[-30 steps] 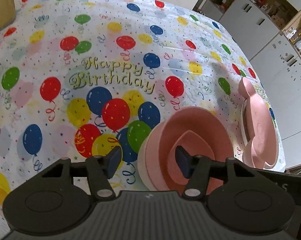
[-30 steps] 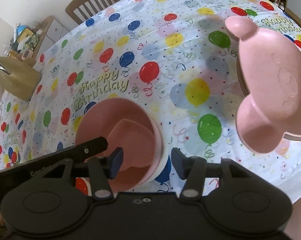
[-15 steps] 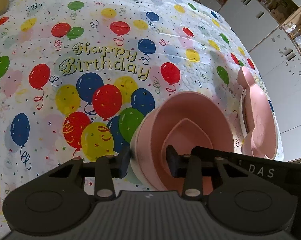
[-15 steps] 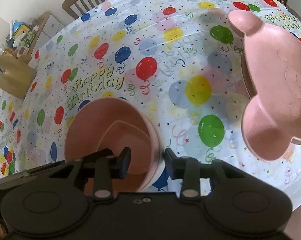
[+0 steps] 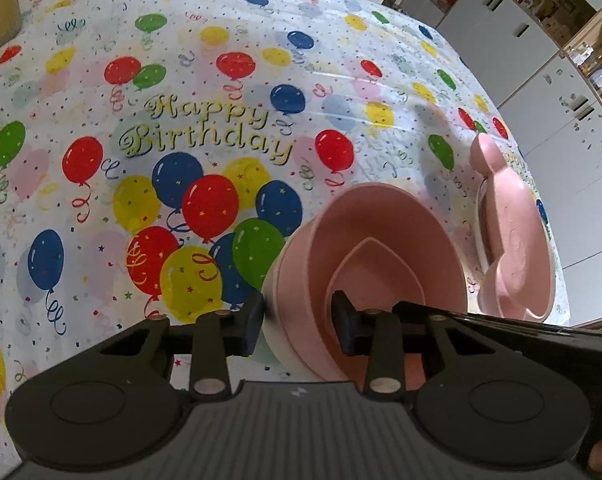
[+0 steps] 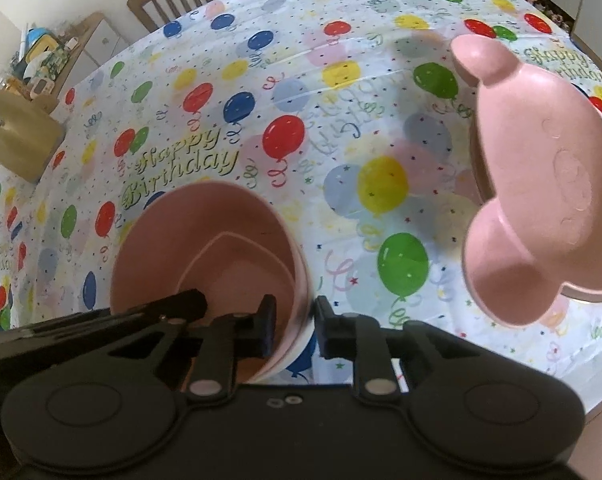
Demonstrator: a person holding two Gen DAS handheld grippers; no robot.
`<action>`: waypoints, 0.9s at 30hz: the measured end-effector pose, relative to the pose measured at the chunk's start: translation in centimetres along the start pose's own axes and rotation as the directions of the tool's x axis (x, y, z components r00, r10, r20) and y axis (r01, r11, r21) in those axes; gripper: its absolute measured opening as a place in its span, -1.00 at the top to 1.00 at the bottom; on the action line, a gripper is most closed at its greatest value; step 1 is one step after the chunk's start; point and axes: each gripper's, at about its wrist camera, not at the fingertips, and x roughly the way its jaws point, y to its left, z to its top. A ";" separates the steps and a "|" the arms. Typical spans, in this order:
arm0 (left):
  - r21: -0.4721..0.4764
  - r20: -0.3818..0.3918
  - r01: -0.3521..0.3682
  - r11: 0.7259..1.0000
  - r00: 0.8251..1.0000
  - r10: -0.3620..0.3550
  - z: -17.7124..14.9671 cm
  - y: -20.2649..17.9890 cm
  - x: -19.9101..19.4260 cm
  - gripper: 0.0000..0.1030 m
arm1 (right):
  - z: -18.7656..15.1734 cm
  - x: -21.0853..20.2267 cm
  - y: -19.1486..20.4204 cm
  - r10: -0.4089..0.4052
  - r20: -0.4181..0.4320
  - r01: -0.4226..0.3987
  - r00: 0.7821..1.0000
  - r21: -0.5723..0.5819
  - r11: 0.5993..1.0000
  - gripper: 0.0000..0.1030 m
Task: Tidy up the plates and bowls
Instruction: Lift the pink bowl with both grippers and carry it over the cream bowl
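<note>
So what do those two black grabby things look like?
Both match: the left tool and right tool are matte black plastic, with two round discs, ribbed middle, silver rivets on slim link arms, and dark flat finger pads. The right one shows two tiny lenses.

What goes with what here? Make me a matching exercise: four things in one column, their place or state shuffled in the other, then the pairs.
1 pink bowls
2 eared plate
3 wooden chair
4 left gripper

A at the table's far edge
B nested one inside another
C clamped on a bowl wall
D lying right of the bowls

Pairs: 1-B, 2-D, 3-A, 4-C
</note>
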 end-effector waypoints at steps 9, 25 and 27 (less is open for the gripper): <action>0.022 0.057 0.008 1.000 0.998 -0.009 1.1 -3.6 -2.2 0.30 | 1.0 -3.3 -1.2 0.007 0.043 -0.006 0.999 -0.021 1.000 0.66; 0.090 0.097 0.044 0.995 0.994 -0.052 3.5 -15.2 -0.9 0.30 | 4.8 -9.2 -9.0 -0.047 0.120 0.054 0.992 -0.051 0.997 0.65; 0.097 0.091 0.045 0.994 0.994 -0.054 3.7 -16.6 -0.3 0.30 | 5.3 -9.6 -10.3 -0.055 0.123 0.061 0.991 -0.048 0.997 0.65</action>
